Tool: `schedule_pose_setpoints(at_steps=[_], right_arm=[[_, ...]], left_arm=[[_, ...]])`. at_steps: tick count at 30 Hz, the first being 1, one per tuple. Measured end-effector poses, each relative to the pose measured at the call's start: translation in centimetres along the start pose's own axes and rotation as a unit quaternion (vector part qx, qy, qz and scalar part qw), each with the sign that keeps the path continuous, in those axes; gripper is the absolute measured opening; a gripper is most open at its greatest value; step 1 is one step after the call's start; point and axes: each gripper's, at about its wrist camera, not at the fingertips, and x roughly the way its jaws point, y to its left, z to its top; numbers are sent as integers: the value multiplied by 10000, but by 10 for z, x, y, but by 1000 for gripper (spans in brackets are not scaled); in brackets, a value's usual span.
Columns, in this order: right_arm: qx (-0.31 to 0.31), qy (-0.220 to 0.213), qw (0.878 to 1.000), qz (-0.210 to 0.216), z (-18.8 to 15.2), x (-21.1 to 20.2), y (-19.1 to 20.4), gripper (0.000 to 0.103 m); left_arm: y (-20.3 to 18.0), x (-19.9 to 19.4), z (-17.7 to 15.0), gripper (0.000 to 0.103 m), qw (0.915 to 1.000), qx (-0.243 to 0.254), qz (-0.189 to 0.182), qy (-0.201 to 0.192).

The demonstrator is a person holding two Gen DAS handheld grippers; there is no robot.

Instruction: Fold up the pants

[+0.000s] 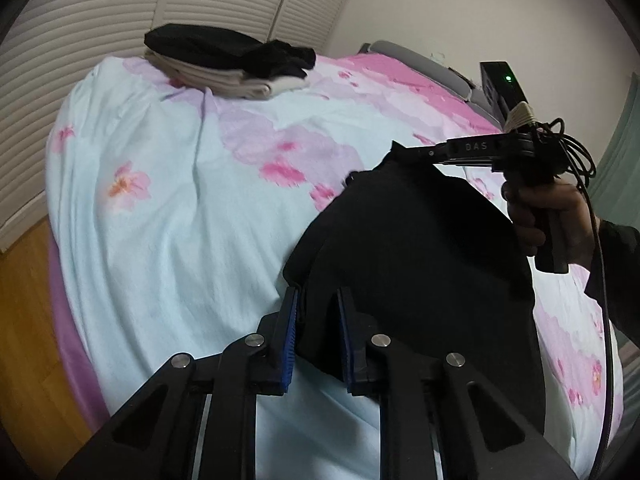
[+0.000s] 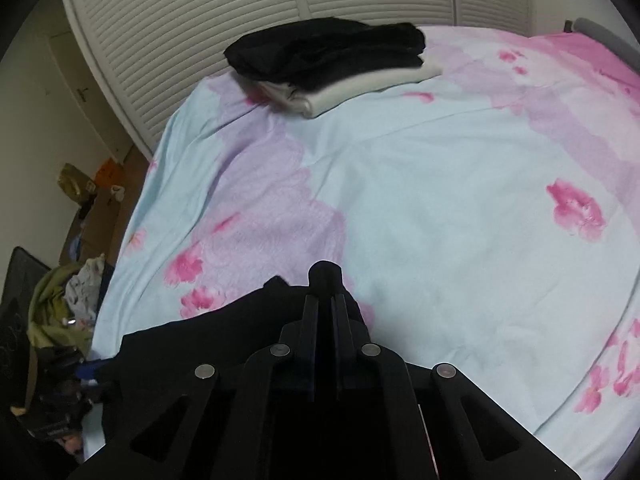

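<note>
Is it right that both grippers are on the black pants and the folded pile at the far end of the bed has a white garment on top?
Not quite. The pile has a black garment on top, with the pale ones beneath, as the right wrist view shows. The rest holds: the left gripper and the right gripper are both on the black pants, on the bed.

both wrist cameras look steeply down along their fingers, close over the bed (image 1: 168,216). each shows the black pants (image 1: 408,248) nearby and the folded pile (image 2: 332,60) at the far edge.
</note>
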Motion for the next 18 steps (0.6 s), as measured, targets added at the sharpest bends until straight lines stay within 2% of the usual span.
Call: schedule_pose_setpoints(at_steps=[4, 6, 7, 8, 10, 14, 18], right_arm=[[222, -229, 9995, -3, 9, -5, -5, 6], [266, -14, 9996, -109, 8, 6, -7, 8], [244, 135, 9995, -151, 7, 13, -6, 16], [238, 318, 9989, -245, 4, 22, -6, 32], [247, 431, 9972, -550, 0, 28, -5, 42], [409, -111, 9957, -823, -3, -3, -1, 42], [610, -606, 9918, -941, -15, -52, 12, 43]], left_arm=[[5, 5, 5, 19, 10000, -35, 65, 60], [8, 7, 2, 20, 9997, -79, 52, 203], [10, 6, 2, 20, 9997, -99, 38, 209], [11, 3, 2, 20, 9997, -123, 10, 189], [13, -6, 5, 22, 9999, -58, 43, 78], [14, -28, 14, 22, 9986, 239, 260, -386], [8, -43, 24, 23, 9959, 604, 247, -633]])
